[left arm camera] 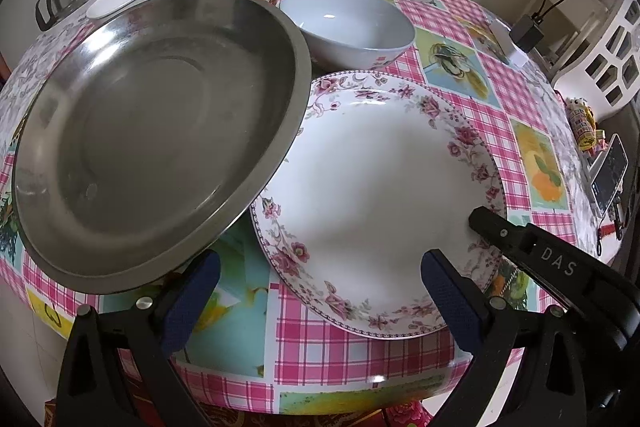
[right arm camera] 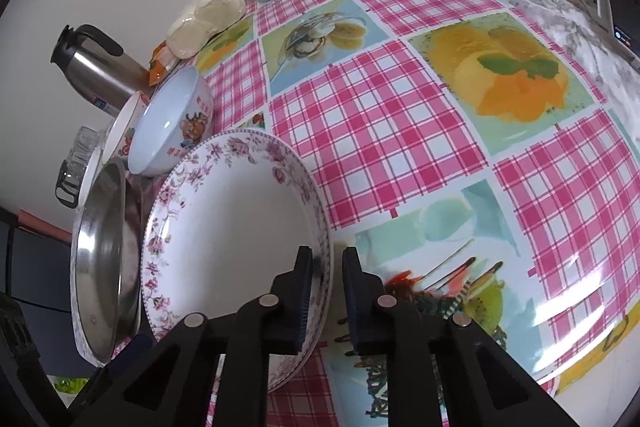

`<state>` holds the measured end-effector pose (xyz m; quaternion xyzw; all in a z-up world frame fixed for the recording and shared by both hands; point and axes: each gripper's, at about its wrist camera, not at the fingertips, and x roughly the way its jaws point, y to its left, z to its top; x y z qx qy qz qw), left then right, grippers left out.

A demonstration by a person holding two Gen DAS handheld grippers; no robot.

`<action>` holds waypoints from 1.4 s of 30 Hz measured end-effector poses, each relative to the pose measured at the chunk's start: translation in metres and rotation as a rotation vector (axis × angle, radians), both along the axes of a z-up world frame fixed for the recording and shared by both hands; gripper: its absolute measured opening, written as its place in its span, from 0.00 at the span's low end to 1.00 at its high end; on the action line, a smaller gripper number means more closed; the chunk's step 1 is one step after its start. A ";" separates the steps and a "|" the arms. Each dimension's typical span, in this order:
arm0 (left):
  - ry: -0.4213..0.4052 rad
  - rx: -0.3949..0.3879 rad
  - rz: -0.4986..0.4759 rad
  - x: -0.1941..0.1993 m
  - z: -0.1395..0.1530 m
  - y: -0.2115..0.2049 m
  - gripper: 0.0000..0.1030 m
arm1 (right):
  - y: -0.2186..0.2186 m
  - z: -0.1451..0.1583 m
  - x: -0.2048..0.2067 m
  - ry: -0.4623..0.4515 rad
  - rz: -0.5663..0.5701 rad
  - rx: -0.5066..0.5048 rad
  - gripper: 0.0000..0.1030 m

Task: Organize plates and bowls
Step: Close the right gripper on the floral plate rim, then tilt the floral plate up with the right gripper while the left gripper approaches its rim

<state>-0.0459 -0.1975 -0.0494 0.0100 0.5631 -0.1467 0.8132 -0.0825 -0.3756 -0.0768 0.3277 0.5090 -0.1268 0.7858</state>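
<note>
The right gripper (right arm camera: 326, 291) is pinching the near rim of the round white ceramic plate with a pink floral border (right arm camera: 236, 223), one pad lying inside the rim and the other outside, jaws brought together on it. The left gripper (left arm camera: 320, 291) is standing with its jaws wide apart, gripping nothing, its left finger lying just under the rim of the round shallow stainless-steel plate (left arm camera: 160, 131) and its right one over the floral plate's near edge. The floral plate is resting on the pink checked oilcloth-covered table (right arm camera: 400, 147), with the steel plate's right edge overlapping its left rim. Beyond them, a pale blue ceramic bowl (left arm camera: 348, 27) is sitting near two white bowls. The floral plate is looking stiff, glazed, fairly heavy and breakable, so a rim pinch is probably risking slip; a deep bite on the rim and a low, level lift are seeming wise. The steel plate is appearing lighter, tougher but slick, best taken at its rolled rim.
</note>
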 end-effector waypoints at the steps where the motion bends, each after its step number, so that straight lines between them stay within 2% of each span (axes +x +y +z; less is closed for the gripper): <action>1: 0.000 0.001 -0.001 0.000 0.000 0.000 0.97 | -0.001 0.000 0.000 0.000 0.001 -0.004 0.16; 8: -0.012 0.021 -0.024 0.001 -0.004 -0.007 0.98 | -0.008 0.004 -0.006 0.026 -0.024 -0.075 0.16; 15: -0.027 0.013 -0.061 0.006 -0.006 -0.020 0.97 | -0.027 0.005 -0.020 0.038 -0.097 -0.079 0.16; 21: -0.056 0.052 -0.104 0.008 -0.013 -0.038 0.97 | -0.029 0.004 -0.021 0.034 -0.103 -0.063 0.16; 24: -0.036 0.036 -0.111 0.009 -0.020 -0.041 0.97 | -0.029 0.004 -0.020 0.033 -0.102 -0.059 0.16; 25: 0.002 0.013 -0.107 0.011 -0.025 -0.040 0.97 | -0.029 0.003 -0.020 0.033 -0.103 -0.058 0.16; 33: -0.008 -0.054 -0.065 0.012 -0.021 -0.029 0.97 | -0.031 0.002 -0.019 0.029 -0.106 -0.048 0.17; 37: -0.029 -0.029 -0.057 0.007 -0.022 -0.031 0.98 | -0.032 0.001 -0.020 0.025 -0.110 -0.036 0.17; 40: -0.064 0.039 -0.098 0.002 -0.025 -0.041 0.98 | -0.032 0.002 -0.021 0.023 -0.108 -0.033 0.18; 42: -0.079 0.042 -0.112 0.001 -0.026 -0.040 0.98 | -0.033 0.001 -0.023 0.020 -0.108 -0.028 0.18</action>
